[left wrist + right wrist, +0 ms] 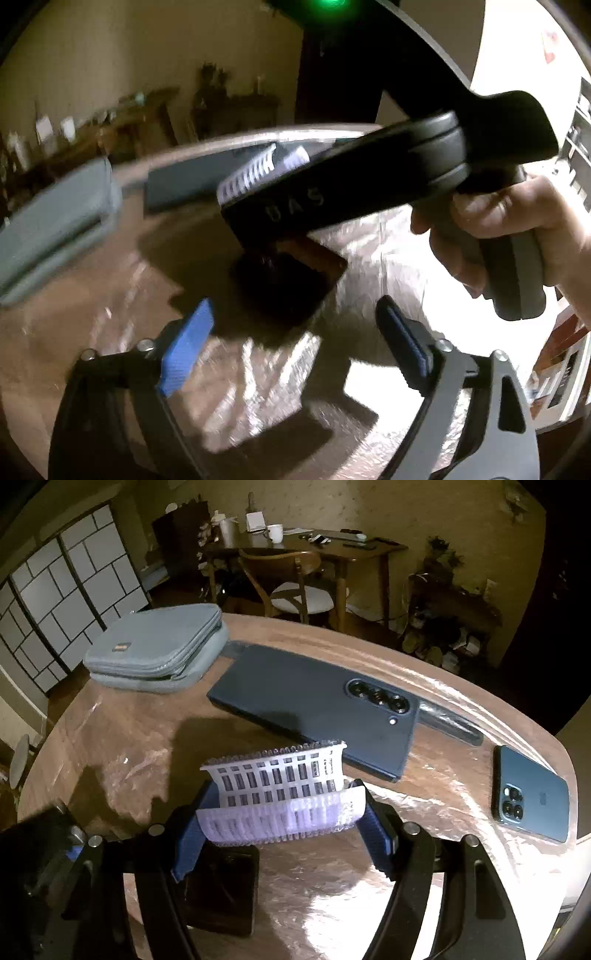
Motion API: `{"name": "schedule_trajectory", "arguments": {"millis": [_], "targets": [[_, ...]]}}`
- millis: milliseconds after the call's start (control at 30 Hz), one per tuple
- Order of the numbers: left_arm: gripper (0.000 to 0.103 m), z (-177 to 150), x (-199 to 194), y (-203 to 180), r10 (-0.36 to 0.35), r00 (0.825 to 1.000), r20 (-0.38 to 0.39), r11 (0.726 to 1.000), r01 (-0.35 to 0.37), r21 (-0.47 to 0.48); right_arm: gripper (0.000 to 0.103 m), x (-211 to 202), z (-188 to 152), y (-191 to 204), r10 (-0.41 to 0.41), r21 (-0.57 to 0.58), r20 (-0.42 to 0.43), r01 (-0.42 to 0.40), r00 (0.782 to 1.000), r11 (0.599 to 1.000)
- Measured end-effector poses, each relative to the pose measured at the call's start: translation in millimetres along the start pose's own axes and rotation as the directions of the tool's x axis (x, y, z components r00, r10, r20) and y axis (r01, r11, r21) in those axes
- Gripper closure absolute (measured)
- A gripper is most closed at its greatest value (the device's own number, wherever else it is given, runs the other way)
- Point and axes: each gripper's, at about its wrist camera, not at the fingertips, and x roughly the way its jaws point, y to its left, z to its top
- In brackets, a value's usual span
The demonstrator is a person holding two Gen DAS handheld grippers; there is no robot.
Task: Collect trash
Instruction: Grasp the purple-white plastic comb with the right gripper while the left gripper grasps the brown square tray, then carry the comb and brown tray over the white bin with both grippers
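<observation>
Two blue pads of the left gripper [291, 350] stand wide apart with nothing between them in the left wrist view, above the brown table [110, 295], facing the right gripper [258, 177] gripped by a hand [517, 229]. In the right wrist view, the right gripper [280, 819] is clenched on a folded white mesh wrapper [284, 790], lifted over a small dark box [221, 890], with a grey pouch [159, 650], a dark folding phone [314, 701] and a blue phone [532, 794] lying beyond.

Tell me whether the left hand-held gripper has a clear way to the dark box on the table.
Probably yes: the left hand-held gripper is open and empty, and the dark box lies just ahead of it. The right hand-held gripper, holding white mesh, hangs above it.
</observation>
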Motion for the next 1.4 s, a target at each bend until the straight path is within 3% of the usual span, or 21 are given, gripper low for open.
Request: {"name": "schedule_trajectory", "arguments": {"millis": [333,400,833,1133,1400], "targets": [[0.013,17,23,-8,0.005,0.999,-0.034,0.997,-0.003,0.072,0.031,-14,1,-24,-0.04,0.093,0.037,0.037,0.999,0.995],[0.029,18,25,-9,0.014,0.999,-0.039,0.997,-0.011,0.083,0.031,-18,-2,-28,-0.047,0.101,0.038,0.043,0.998,0.994],[0.031,10,6,2,0.0,1.0,-0.03,0.999,0.002,0.046,0.031,-52,-40,-47,-0.071,0.173,0.074,0.057,0.995,0.983],[0.031,-1,-19,7,0.013,1.0,-0.016,0.999,-0.013,0.039,0.031,-78,-88,-32,-0.052,0.176,0.08,0.037,0.995,0.984],[0.031,-13,-51,-2,-0.016,1.0,0.013,0.998,0.015,0.063,0.031,-103,-119,0,-0.007,0.146,0.093,-0.007,0.996,0.989]]}}
